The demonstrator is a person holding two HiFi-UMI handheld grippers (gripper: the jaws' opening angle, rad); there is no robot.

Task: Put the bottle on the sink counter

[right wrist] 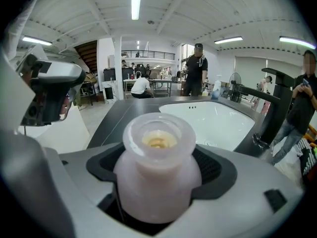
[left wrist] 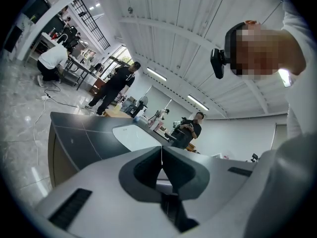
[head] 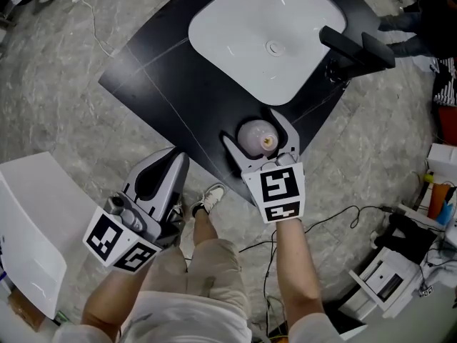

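Observation:
My right gripper (head: 258, 133) is shut on a small translucent white bottle (head: 255, 137), held over the near edge of the black sink counter (head: 168, 84). In the right gripper view the bottle (right wrist: 157, 172) fills the space between the jaws of the right gripper (right wrist: 158, 180), open mouth facing the camera, with the white basin (right wrist: 213, 120) beyond it. My left gripper (head: 164, 168) hangs lower left, off the counter, over the floor. Its jaws meet with nothing between them in the left gripper view, where the left gripper (left wrist: 161, 157) points at the counter (left wrist: 79, 133).
A black faucet (head: 355, 47) stands at the basin's right side, with the white basin (head: 265, 34) in the counter's middle. A white box (head: 36, 227) sits at left on the floor. Cables and equipment lie at lower right. People stand behind the counter.

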